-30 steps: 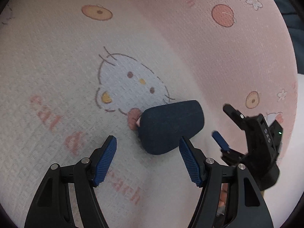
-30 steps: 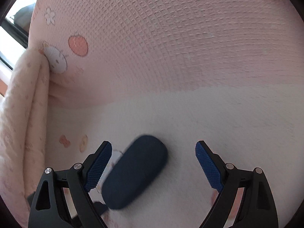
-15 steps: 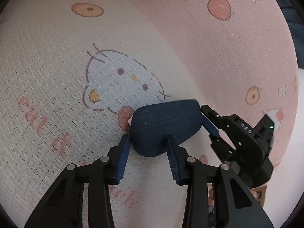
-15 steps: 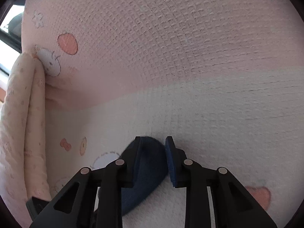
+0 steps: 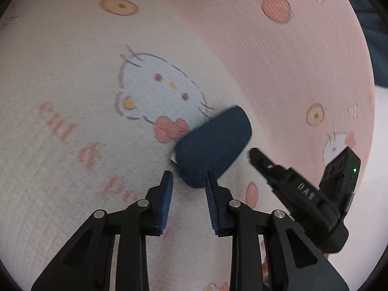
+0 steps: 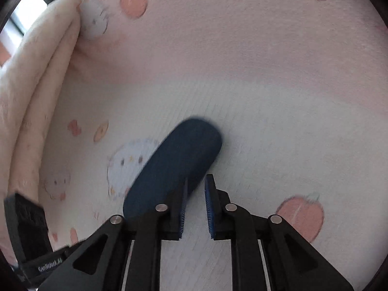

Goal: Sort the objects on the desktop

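One dark case (image 5: pixel 213 145), diagonally tilted.

Left hand-held gripper (image 5: pixel 189 179) & right hand-held gripper (image 6: pixel 196 184): fingers narrowly parted, apparently gripping nothing, side by side.

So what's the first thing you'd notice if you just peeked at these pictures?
The dark blue glasses case jumps out, lying on the pale cartoon-print blanket. Next you'd spot the white cartoon kitty face with its pink bow, just beyond the case's near end. Both grippers crowd in: the left gripper at one end, the right gripper at the other.
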### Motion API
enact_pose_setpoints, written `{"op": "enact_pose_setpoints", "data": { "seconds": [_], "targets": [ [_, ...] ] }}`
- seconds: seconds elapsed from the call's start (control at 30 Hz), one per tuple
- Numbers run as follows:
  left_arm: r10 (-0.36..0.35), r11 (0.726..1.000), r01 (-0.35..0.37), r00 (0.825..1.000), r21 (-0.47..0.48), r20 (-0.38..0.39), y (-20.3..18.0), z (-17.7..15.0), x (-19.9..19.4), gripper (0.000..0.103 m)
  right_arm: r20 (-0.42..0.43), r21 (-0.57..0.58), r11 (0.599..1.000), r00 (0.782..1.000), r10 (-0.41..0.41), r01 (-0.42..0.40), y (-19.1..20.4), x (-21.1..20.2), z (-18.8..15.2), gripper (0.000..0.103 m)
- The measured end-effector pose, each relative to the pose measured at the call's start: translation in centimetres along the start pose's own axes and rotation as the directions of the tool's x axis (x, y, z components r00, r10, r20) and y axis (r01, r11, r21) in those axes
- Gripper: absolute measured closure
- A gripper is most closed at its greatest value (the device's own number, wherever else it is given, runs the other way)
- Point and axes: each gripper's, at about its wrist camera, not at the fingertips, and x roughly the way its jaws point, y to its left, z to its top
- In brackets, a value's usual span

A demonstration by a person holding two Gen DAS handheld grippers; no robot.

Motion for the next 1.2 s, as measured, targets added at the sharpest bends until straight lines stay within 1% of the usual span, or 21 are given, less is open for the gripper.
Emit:
{"op": "enact_pose_setpoints", "data": {
  "seconds": [0.03, 0.07, 0.1, 0.13, 0.17, 0.2, 0.27, 0.37, 0.47, 0.53, 0.57, 0.6, 0.63, 0.67, 0.7, 0.77, 0.8, 0.87, 0.97, 1.07, 1.2],
  "targets": [
    [0.009, 1.000, -0.009, 1.000, -0.011, 0.006, 0.3, -0.1, -0.2, 0.064, 0.006, 0.020, 1.000, 1.000, 0.012, -0.012, -0.2, 0.0, 0.4, 0.086],
    [0.009, 1.000, -0.009, 1.000, -0.027, 0.008, 0.6, -0.2, -0.3, 0.059, 0.012, 0.046, 0.999, 1.000, 0.026, -0.026, -0.6, 0.1, 0.9, 0.073],
    [-0.011, 0.998, 0.011, 1.000, -0.054, 0.005, 0.6, -0.3, 0.0, 0.046, 0.018, 0.083, 0.996, 0.999, 0.042, -0.043, -1.3, 0.3, 1.5, 0.049],
    [-0.031, 0.996, 0.031, 1.000, -0.082, 0.002, 0.7, -0.4, 0.2, 0.038, 0.023, 0.114, 0.992, 0.998, 0.051, -0.053, -1.8, 0.5, 1.9, 0.038],
    [-0.061, 0.991, 0.059, 0.998, -0.116, -0.007, 0.9, -0.5, 0.6, 0.038, 0.029, 0.141, 0.988, 0.997, 0.065, -0.068, -2.2, 0.7, 2.2, 0.030],
    [-0.102, 0.983, 0.097, 0.995, -0.155, -0.024, 1.0, -0.6, 1.1, 0.038, 0.036, 0.171, 0.981, 0.996, 0.083, -0.088, -2.6, 1.0, 2.5, 0.030],
    [-0.130, 0.975, 0.122, 0.991, -0.183, -0.033, 0.7, -0.6, 1.8, 0.038, 0.049, 0.228, 0.964, 0.991, 0.126, -0.134, -3.5, 1.7, 3.1, 0.030],
    [-0.108, 0.976, 0.105, 0.994, -0.188, -0.002, 0.0, -0.8, 2.6, 0.038, 0.079, 0.268, 0.948, 0.984, 0.158, -0.173, -4.3, 2.8, 3.9, 0.030],
    [-0.091, 0.979, 0.092, 0.996, -0.181, 0.014, -0.6, -0.6, 2.9, 0.038, 0.069, 0.264, 0.948, 0.984, 0.163, -0.176, -4.4, 4.4, 4.7, 0.030],
    [-0.079, 0.982, 0.081, 0.997, -0.168, 0.018, -0.8, -0.5, 3.0, 0.038, 0.056, 0.253, 0.941, 0.975, 0.217, -0.224, -4.1, 5.4, 4.8, 0.033],
    [-0.078, 0.984, 0.080, 0.997, -0.157, 0.016, -0.8, -0.4, 3.0, 0.038, 0.051, 0.250, 0.938, 0.971, 0.235, -0.241, -3.8, 5.7, 4.6, 0.042],
    [-0.079, 0.986, 0.080, 0.997, -0.148, 0.016, -0.8, -0.2, 3.0, 0.038, 0.044, 0.240, 0.939, 0.970, 0.241, -0.244, -3.5, 6.0, 4.5, 0.064],
    [-0.077, 0.987, 0.078, 0.997, -0.139, 0.016, -0.9, 0.0, 3.2, 0.038, 0.029, 0.218, 0.952, 0.976, 0.215, -0.216, -3.1, 6.2, 4.4, 0.070],
    [-0.074, 0.989, 0.075, 0.997, -0.130, 0.012, -1.0, 0.1, 3.3, 0.038, 0.020, 0.198, 0.962, 0.982, 0.187, -0.187, -3.0, 6.1, 4.6, 0.074],
    [-0.069, 0.991, 0.069, 0.998, -0.119, 0.004, -1.0, 0.1, 3.3, 0.040, 0.022, 0.181, 0.967, 0.984, 0.179, -0.180, -2.8, 6.1, 4.4, 0.074],
    [-0.056, 0.993, 0.055, 0.998, -0.102, -0.012, -1.1, 0.2, 3.6, 0.048, 0.013, 0.193, 0.963, 0.982, 0.190, -0.189, -2.9, 5.8, 4.3, 0.074],
    [-0.043, 0.995, 0.041, 0.999, -0.093, -0.021, -1.2, 0.1, 3.7, 0.049, 0.002, 0.194, 0.964, 0.983, 0.185, -0.182, -2.8, 5.4, 4.0, 0.075],
    [-0.029, 0.997, 0.027, 0.999, -0.079, -0.025, -1.1, 0.1, 3.6, 0.050, -0.010, 0.157, 0.977, 0.989, 0.150, -0.146, -2.3, 4.2, 3.2, 0.075],
    [-0.035, 0.998, 0.033, 0.999, -0.061, -0.032, -0.5, 0.2, 2.9, 0.050, -0.038, 0.113, 0.989, 0.994, 0.105, -0.100, -1.5, 2.9, 1.8, 0.075],
    [-0.055, 0.998, 0.053, 0.997, -0.033, -0.054, 0.4, 0.6, 2.5, 0.050, -0.058, 0.123, 0.988, 0.993, 0.099, -0.092, -1.4, 1.3, -0.6, 0.077],
    [-0.032, 0.998, 0.035, 0.997, 0.046, -0.075, 0.6, 1.4, 2.0, 0.050, -0.078, 0.133, 0.988, 0.993, 0.091, -0.081, -1.3, -0.5, -3.8, 0.077]
  ]
}}
